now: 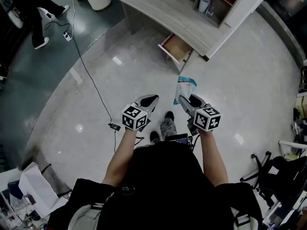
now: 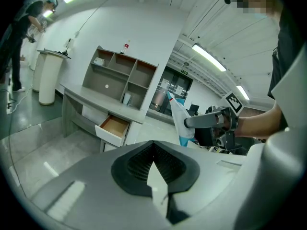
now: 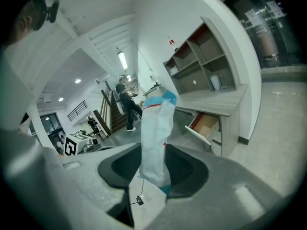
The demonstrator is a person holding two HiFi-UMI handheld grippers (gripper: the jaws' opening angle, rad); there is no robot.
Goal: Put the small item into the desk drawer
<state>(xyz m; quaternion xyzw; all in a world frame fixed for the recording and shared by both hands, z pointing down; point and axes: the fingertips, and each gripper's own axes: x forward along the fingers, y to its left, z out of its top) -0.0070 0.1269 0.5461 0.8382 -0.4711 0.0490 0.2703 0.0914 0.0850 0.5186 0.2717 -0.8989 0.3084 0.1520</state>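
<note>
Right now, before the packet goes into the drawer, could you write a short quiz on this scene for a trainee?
1. True or false: the wooden drawer of the pale grey desk is shut.
2. Which holds the white-and-blue plastic packet? A) left gripper B) right gripper C) neither
3. Fill in: the white mug stands in the desk's ____ unit.
Key: 1 false; 2 B; 3 shelf.

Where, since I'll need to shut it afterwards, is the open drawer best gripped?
Likely the top edge of the white front of the drawer, from above: it stands pulled out of the desk, that edge exposed, no handle visible. The left gripper is empty; the right gripper holds the packet.
</note>
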